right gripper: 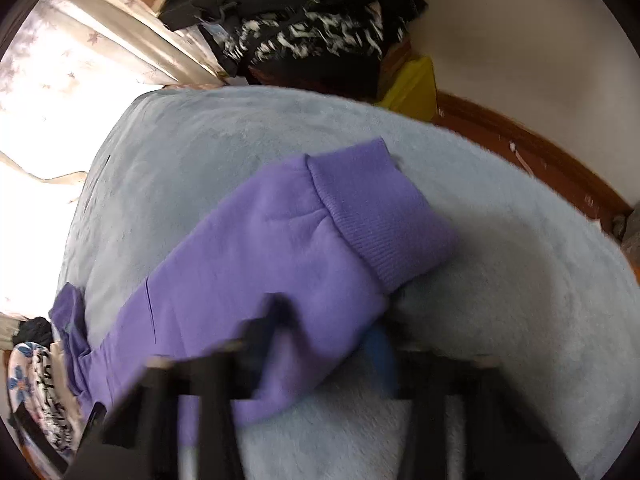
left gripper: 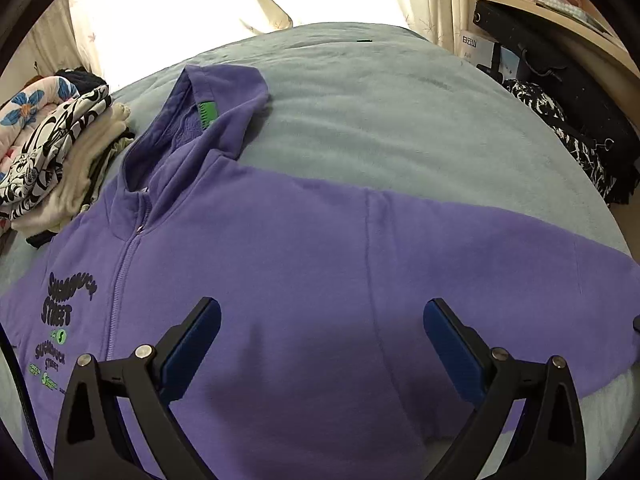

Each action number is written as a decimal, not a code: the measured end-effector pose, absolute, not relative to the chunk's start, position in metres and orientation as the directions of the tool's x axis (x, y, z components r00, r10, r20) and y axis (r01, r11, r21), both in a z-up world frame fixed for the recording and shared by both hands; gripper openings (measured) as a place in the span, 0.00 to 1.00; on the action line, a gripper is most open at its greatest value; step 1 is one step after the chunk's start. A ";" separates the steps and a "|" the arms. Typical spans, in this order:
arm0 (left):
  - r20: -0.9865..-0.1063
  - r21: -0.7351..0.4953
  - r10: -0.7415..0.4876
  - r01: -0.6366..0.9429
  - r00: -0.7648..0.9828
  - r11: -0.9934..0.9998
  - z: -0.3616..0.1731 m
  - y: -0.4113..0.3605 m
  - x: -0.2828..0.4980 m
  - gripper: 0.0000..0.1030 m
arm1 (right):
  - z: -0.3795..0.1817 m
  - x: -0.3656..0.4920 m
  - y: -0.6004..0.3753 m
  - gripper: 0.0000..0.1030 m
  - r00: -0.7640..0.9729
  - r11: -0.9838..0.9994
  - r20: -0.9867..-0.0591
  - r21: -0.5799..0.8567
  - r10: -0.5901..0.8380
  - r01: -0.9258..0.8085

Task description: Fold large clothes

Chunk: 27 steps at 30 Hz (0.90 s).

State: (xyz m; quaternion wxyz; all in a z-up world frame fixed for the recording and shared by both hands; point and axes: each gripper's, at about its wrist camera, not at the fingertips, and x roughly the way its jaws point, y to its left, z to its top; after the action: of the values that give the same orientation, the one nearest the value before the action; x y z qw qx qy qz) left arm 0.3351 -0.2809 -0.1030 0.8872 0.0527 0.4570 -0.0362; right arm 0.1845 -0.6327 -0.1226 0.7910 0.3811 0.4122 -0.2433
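Note:
A purple zip hoodie (left gripper: pixel 280 264) lies flat, front up, on the grey-blue bed cover (left gripper: pixel 380 112), with its hood (left gripper: pixel 208 112) toward the window and one sleeve stretched to the right. My left gripper (left gripper: pixel 320 320) hovers open and empty over the hoodie's chest. In the blurred right wrist view, the sleeve (right gripper: pixel 280 248) with its ribbed cuff (right gripper: pixel 372 216) lies across my right gripper (right gripper: pixel 328 328). The cloth sits between the two fingers, which look closed on it.
A pile of folded clothes (left gripper: pixel 60 148) sits at the bed's left edge. Dark bags and patterned cloth (left gripper: pixel 560 120) crowd the right side below a shelf (left gripper: pixel 552 8). A wooden bed frame (right gripper: pixel 540 152) and a yellow object (right gripper: pixel 412 84) border the bed cover (right gripper: pixel 200 148).

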 end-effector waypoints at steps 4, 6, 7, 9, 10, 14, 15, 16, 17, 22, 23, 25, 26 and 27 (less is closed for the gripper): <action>-0.825 0.057 -0.026 0.129 0.564 0.990 -0.090 -0.250 0.329 0.98 | -0.069 0.192 -0.576 0.10 0.663 0.734 -0.740 0.385 -0.117 0.560; -0.831 0.049 -0.030 0.128 0.556 0.991 -0.083 -0.228 0.324 0.98 | -0.039 0.200 -0.529 0.10 0.723 0.820 -0.686 0.371 -0.073 0.435; -0.831 0.042 -0.033 0.123 0.555 0.992 -0.079 -0.216 0.322 0.98 | -0.026 0.204 -0.499 0.10 0.750 0.858 -0.661 0.374 -0.020 0.353; -0.831 0.029 -0.031 0.099 0.555 0.995 -0.071 -0.186 0.317 0.98 | -0.009 0.211 -0.443 0.10 0.771 0.904 -0.631 0.375 0.086 0.206; -0.827 0.018 -0.030 0.081 0.561 0.997 -0.068 -0.170 0.312 0.98 | -0.005 0.215 -0.412 0.12 0.767 0.922 -0.628 0.364 0.135 0.136; -0.829 -0.021 -0.031 0.024 0.558 0.999 -0.069 -0.116 0.299 0.98 | -0.028 0.231 -0.311 0.57 0.665 0.965 -0.719 0.261 0.204 -0.014; -0.839 -0.043 -0.047 0.019 0.541 0.999 -0.074 -0.103 0.296 0.98 | -0.040 0.232 -0.293 0.66 0.634 0.971 -0.748 0.240 0.196 -0.017; -0.848 -0.065 -0.065 0.018 0.525 0.998 -0.079 -0.095 0.295 0.98 | -0.051 0.231 -0.280 0.66 0.616 0.971 -0.763 0.238 0.197 -0.016; -0.857 -0.095 -0.090 0.017 0.507 0.995 -0.084 -0.086 0.293 0.96 | -0.060 0.231 -0.271 0.66 0.598 0.967 -0.773 0.254 0.212 -0.014; -0.871 -0.287 -0.262 0.001 0.415 0.958 -0.111 -0.060 0.293 0.80 | -0.106 0.216 -0.275 0.66 0.542 0.893 -0.777 0.439 0.321 0.099; -0.863 -0.344 -0.316 0.000 0.395 0.939 -0.116 -0.057 0.295 0.73 | -0.112 0.215 -0.283 0.66 0.536 0.879 -0.779 0.458 0.326 0.131; -0.833 -0.448 -0.418 0.002 0.361 0.894 -0.123 -0.055 0.297 0.67 | -0.121 0.205 -0.295 0.66 0.538 0.854 -0.776 0.488 0.330 0.181; -0.822 -0.477 -0.448 0.004 0.351 0.879 -0.126 -0.056 0.299 0.67 | -0.122 0.199 -0.299 0.66 0.540 0.850 -0.775 0.491 0.327 0.191; -0.817 -0.487 -0.460 0.010 0.347 0.873 -0.128 -0.059 0.300 0.67 | -0.123 0.196 -0.303 0.66 0.543 0.852 -0.779 0.483 0.313 0.202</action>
State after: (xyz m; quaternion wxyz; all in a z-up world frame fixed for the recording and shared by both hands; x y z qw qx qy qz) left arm 0.2998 -0.0586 -0.1281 0.7949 -0.2037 0.5520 -0.1479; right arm 0.1964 -0.3026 -0.1234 0.8359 0.2700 0.4768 0.0335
